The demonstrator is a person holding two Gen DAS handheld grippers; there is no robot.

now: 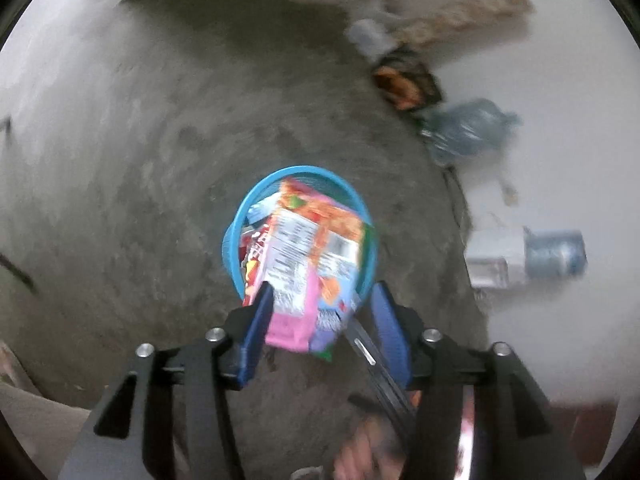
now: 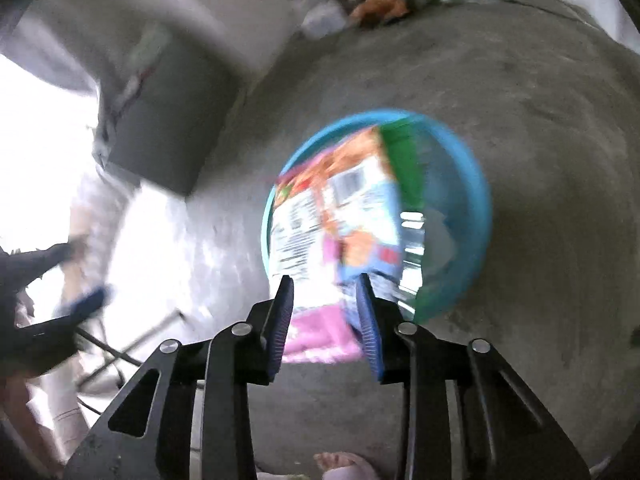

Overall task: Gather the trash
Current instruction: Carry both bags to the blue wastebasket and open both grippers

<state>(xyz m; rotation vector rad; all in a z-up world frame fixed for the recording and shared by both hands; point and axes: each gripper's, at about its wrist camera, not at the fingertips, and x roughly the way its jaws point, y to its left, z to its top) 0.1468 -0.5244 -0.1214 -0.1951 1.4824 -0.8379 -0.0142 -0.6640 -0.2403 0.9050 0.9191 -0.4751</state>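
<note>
Narrowly agape, right gripper (image 2: 324, 278) on wrapper (image 2: 312, 216)

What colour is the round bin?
The bin is bright blue, clearest in the left wrist view.

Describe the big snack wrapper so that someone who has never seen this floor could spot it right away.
Find the blue basket on the grey concrete floor. Sticking out over its near rim is the snack wrapper: orange and pink, white nutrition panel and barcode, much bigger than the wrappers beneath it.
</note>
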